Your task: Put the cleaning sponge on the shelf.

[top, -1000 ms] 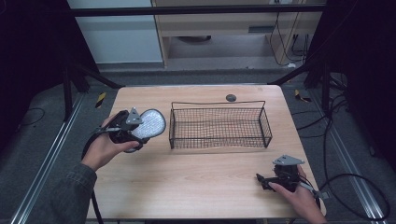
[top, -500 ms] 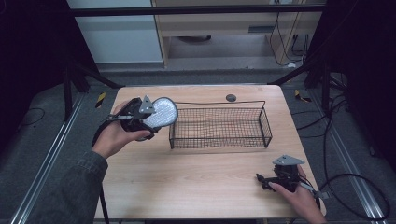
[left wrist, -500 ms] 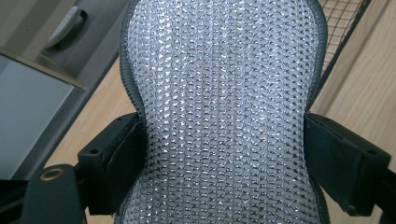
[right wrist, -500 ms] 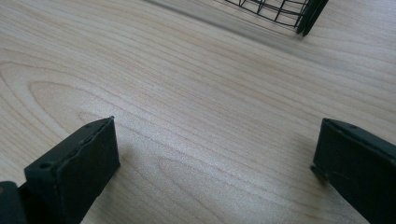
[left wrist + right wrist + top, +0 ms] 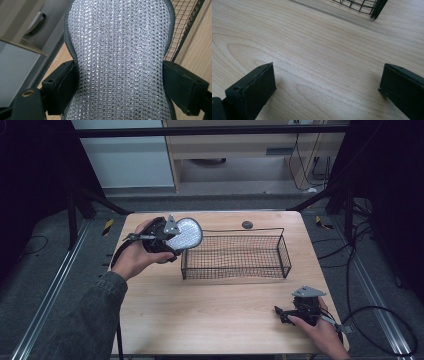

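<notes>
A silver, glittering mesh pad (image 5: 186, 233) with a grey rim hangs in the air at the left end of the black wire basket (image 5: 235, 270). My left gripper (image 5: 172, 239) is shut on it. In the left gripper view the pad (image 5: 120, 50) is pinched at its narrow waist between both jaws of the left gripper (image 5: 120, 85), and a corner of the basket (image 5: 186, 22) shows behind it. My right gripper (image 5: 282, 312) rests on the table near the front right corner. In its own view the right gripper (image 5: 329, 87) stands open with bare wood between the jaws.
The wooden table (image 5: 210, 315) carries the basket across its middle and a small dark round object (image 5: 247, 224) behind it. A corner of the basket (image 5: 362, 6) sits ahead of the right gripper. Yellow-black items (image 5: 108, 226) lie on the floor beside the table.
My left gripper has carried the pad up and to the right, from left of the basket to its left end. The right gripper has not moved.
</notes>
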The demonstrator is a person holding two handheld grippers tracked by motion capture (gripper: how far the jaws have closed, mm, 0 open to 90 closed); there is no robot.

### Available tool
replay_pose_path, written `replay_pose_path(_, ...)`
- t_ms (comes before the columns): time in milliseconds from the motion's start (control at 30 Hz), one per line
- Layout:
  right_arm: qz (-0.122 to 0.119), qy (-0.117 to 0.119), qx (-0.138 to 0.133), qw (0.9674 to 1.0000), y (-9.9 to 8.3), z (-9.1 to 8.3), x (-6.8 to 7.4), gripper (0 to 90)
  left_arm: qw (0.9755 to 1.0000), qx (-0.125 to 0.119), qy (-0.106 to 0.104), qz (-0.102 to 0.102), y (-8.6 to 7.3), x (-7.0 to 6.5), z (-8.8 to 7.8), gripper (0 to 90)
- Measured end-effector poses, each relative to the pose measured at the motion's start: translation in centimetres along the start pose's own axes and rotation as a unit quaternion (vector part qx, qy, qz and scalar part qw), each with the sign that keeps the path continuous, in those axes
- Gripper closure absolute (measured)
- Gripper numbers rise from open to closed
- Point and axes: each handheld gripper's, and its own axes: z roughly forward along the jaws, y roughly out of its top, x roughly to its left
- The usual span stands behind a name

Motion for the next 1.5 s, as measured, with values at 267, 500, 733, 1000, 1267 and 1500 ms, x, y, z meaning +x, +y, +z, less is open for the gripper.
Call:
replay_pose_path(267,0.001,0.0,0.0,1.0,0.0,0.0,0.0,0.3,0.9999,-0.004,-0.005,0.015,1.4,-0.6,0.5,15.1)
replay_pose_path(500,0.0,0.0,0.0,1.0,0.0,0.0,0.0,0.3,0.9996,0.0,-0.009,0.026,2.5,-0.9,1.5,15.1)
replay_pose_path(733,-0.001,0.001,-0.001,1.0,0.0,0.0,0.0,0.3,0.9993,-0.001,-0.012,0.034,3.5,-1.3,2.5,15.1)
replay_pose_path(1000,-0.001,0.001,0.0,1.0,0.0,0.0,0.0,0.3,0.9984,0.004,-0.023,0.051,4.6,-2.1,3.8,15.1)
replay_pose_path(1267,-0.001,0.001,0.0,1.0,0.0,0.0,0.0,0.3,0.9976,0.007,-0.032,0.06,5.4,-2.7,5.4,15.1)
replay_pose_path(1500,-0.001,0.002,0.0,1.0,0.0,0.0,0.0,0.3,0.997,0.007,-0.042,0.064,5.9,-3.2,7.2,15.1)
